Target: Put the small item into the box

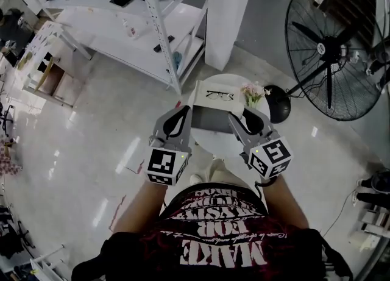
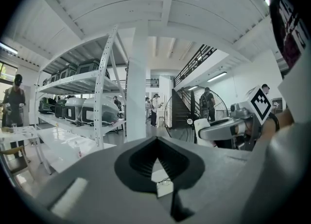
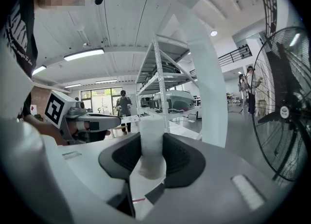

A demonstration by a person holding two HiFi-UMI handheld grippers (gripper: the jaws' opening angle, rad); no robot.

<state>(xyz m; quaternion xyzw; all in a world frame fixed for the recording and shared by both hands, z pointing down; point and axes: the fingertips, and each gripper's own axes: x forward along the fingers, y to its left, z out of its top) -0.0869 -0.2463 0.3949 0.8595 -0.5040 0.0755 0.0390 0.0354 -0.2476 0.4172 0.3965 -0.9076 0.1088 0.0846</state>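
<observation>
On a small round white table lies an open box with a grey inside, its white lid folded back. A pair of glasses rests on that lid and also shows through the jaw gap as glasses. My right gripper hangs over the box's right side, shut on a small white cylindrical item that stands upright between the pads. My left gripper hovers over the box's left edge with jaws together and nothing in them. Each gripper sees the other: right gripper, left gripper.
A small bunch of pink flowers stands at the table's far right. A large floor fan with a black base is to the right. White shelving and a white pillar stand beyond the table. People stand in the background.
</observation>
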